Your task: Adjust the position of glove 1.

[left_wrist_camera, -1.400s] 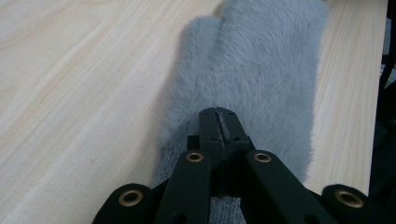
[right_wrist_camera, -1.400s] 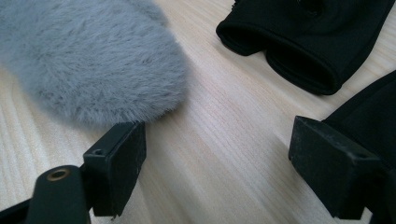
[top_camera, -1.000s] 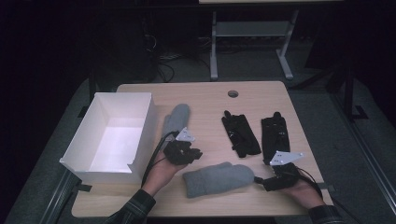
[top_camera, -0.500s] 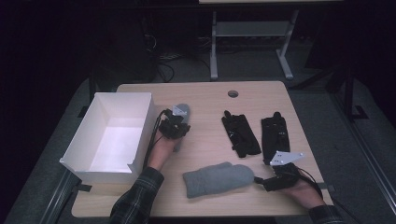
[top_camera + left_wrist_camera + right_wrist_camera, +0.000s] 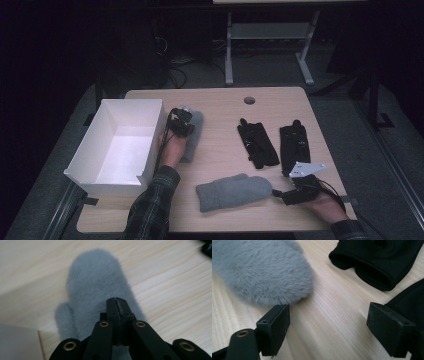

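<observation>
1. We had moved our left gripper (image 5: pixel 181 121) up the table from near the front mitten (image 5: pixel 234 191) to the grey mitten (image 5: pixel 96 290) lying just beside the white box (image 5: pixel 116 146).
2. Its jaws had just been closing and met tip to tip on the fur; whether they pinched any, we could not tell.
3. Our right gripper (image 5: pixel 328 327) had stayed put, jaws wide and empty beside the front mitten, near the black gloves (image 5: pixel 257 144).
4. We judged the box next.
</observation>
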`<state>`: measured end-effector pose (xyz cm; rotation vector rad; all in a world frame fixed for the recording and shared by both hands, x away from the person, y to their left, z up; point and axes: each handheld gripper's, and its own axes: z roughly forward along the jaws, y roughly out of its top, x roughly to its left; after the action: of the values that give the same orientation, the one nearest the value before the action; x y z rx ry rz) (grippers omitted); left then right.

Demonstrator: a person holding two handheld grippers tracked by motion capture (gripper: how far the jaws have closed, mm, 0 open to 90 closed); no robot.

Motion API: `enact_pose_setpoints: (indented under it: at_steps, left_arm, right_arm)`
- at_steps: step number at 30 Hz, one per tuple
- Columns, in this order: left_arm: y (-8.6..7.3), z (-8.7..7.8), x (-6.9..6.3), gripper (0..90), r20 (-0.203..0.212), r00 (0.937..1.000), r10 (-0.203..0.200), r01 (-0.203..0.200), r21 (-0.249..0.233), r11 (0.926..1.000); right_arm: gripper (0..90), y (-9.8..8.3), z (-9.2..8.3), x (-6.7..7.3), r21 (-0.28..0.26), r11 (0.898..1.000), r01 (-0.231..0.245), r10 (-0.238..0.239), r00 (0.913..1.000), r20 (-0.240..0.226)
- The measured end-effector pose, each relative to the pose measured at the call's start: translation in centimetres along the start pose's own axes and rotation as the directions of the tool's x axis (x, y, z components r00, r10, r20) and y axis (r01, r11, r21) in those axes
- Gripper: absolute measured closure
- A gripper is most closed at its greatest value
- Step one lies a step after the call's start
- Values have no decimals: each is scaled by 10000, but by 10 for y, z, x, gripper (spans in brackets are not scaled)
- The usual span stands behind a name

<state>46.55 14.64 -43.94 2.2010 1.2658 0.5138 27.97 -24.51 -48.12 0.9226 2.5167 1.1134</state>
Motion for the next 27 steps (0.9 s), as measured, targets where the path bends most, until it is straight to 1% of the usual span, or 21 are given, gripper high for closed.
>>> enact_pose_setpoints:
  at_steps: [3,5,7,8,10,11,14,15,16,17,18,19,20,21,25,26,27]
  left_arm:
    - [-3,7,2,898,262,9996,-58,52,204,9998]
    - [-4,9,0,898,341,9994,-45,38,217,9998]
    - [-4,9,-2,899,423,9991,19,-29,225,9997]
    - [-4,9,-3,899,503,9987,125,-137,230,9996]
    - [-6,9,-10,899,790,9965,266,-281,185,9994]
    - [-6,8,-13,899,996,9943,393,-413,183,9990]
    - [-7,7,-20,899,1407,9880,641,-671,169,9976]
    - [-7,7,-20,899,1407,9880,641,-671,169,9976]
    - [-7,6,-23,899,1607,9841,760,-798,175,9967]
    - [-8,6,-25,899,1714,9816,842,-872,99,9961]
    - [-9,4,-32,899,2045,9742,959,-1010,145,9948]
    - [-9,4,-35,899,2129,9715,1039,-1098,160,9938]
    - [-9,4,-35,899,2129,9715,1039,-1098,160,9938]
    - [-10,2,-40,899,2356,9646,1188,-1255,136,9920]
    - [-14,-1,-50,899,2736,9510,1440,-1514,62,9884]
    - [-14,-1,-53,899,2830,9469,1526,-1606,54,9870]
    - [-15,-3,-55,899,2919,9408,1722,-1828,92,9831]
  right_arm:
    - [187,0,0,0,2,10000,2,-2,10000,-3]
    - [187,0,0,0,-2,10000,10,-10,10000,-3]
    - [187,0,0,0,0,10000,3,-3,10000,1]
    - [187,0,0,0,0,10000,3,-3,10000,1]
    - [187,0,0,0,-4,10000,8,-8,10000,4]
    - [188,0,0,0,2,10000,5,-5,10000,0]
    - [187,0,0,0,5,10000,1,-1,10000,1]
    - [187,0,0,0,1,10000,-1,1,10000,3]
    - [187,0,0,0,0,10000,-1,1,10000,6]
    - [187,0,0,0,1,10000,-1,1,10000,10]
    - [188,0,0,0,3,10000,0,0,10000,5]
    - [188,0,0,0,0,10000,3,-3,10000,9]
    - [187,0,0,0,2,10000,0,0,10000,8]
    - [187,0,0,0,-2,10000,1,-1,10000,10]
    - [187,0,0,0,2,10000,-4,4,10000,18]
    - [187,0,0,0,5,10000,-7,7,10000,15]
    - [187,0,0,0,0,10000,1,-1,10000,16]
